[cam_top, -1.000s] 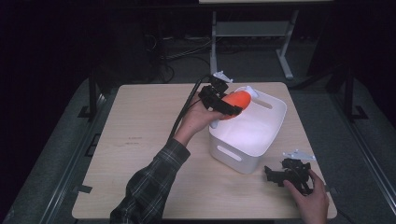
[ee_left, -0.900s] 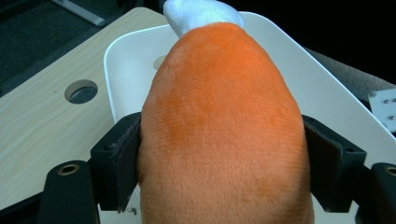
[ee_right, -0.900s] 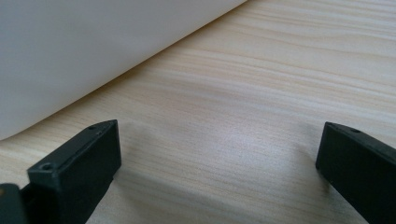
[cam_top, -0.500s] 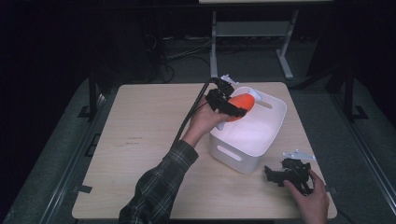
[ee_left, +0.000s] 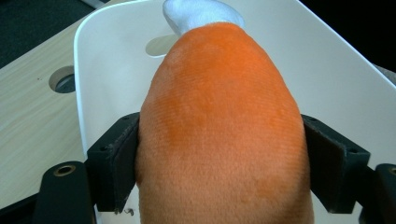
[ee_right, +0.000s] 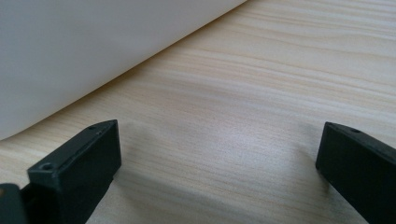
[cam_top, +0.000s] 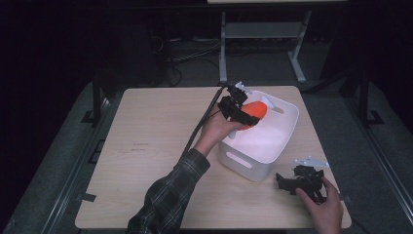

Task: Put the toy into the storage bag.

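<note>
- Over the far rim of the white rectangular plastic bin [cam_top: 272,141], the left gripper [cam_top: 242,113] was held up by the left hand [cam_top: 216,131], as seen in the high view.
- Clamped between its two black jaws was an orange plush toy with a white tip [cam_top: 254,110]; in the left gripper view the orange plush toy [ee_left: 222,135] was squeezed from both sides, jaw pads pressed into the fabric.
- Toy was located above the bin's open inside, at the corner nearest the left hand, not resting on the bin floor; white tip pointed toward the far wall with the oval handle cut-out [ee_left: 162,45].
- Bin [ee_left: 102,70] was seen under and beyond the toy in the left gripper view; whether toy and rim touched could not be told.
- Bin was set on the light wooden table [cam_top: 146,146], right of centre, turned at an angle to the table edges.
- Right gripper [cam_top: 292,183] was laid low on the table near the front right corner, held by the right hand [cam_top: 324,212], well apart from the toy, near the bin's near corner.
- Right gripper view: its jaws were spread wide apart, nothing between them, bare wood grain [ee_right: 261,116] below, white bin wall [ee_right: 93,51] just beyond at upper left.
- Plaid sleeve [cam_top: 168,200] was noted on the left forearm, stretched across the table.
</note>
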`<state>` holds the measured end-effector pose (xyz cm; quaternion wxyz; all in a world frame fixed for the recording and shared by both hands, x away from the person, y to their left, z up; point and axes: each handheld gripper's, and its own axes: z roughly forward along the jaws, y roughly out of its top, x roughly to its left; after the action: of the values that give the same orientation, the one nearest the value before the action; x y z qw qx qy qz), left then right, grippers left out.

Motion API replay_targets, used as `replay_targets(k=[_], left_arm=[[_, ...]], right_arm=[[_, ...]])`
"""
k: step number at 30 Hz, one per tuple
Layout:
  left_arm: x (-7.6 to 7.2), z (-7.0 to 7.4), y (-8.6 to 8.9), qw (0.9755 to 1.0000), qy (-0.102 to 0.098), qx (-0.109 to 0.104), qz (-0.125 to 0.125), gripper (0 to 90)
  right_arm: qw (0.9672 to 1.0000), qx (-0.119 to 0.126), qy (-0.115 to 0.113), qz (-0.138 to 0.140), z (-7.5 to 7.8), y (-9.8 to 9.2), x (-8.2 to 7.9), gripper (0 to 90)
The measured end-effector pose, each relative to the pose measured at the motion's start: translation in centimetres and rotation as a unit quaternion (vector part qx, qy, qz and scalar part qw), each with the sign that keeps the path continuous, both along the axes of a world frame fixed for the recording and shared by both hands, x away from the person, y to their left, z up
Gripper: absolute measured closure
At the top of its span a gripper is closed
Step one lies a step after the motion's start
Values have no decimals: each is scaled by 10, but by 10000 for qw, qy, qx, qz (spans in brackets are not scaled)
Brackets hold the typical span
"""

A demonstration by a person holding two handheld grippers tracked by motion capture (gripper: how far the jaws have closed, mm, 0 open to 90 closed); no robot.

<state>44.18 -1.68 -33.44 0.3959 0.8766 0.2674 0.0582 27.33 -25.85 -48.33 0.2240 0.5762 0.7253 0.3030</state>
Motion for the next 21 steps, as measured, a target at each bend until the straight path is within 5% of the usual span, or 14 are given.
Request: replay_targets(k=[21], left_arm=[[1,3,5,9999,-37,70,73,138]], right_arm=[[10000,1,-1,-1,0,0,0,0]])
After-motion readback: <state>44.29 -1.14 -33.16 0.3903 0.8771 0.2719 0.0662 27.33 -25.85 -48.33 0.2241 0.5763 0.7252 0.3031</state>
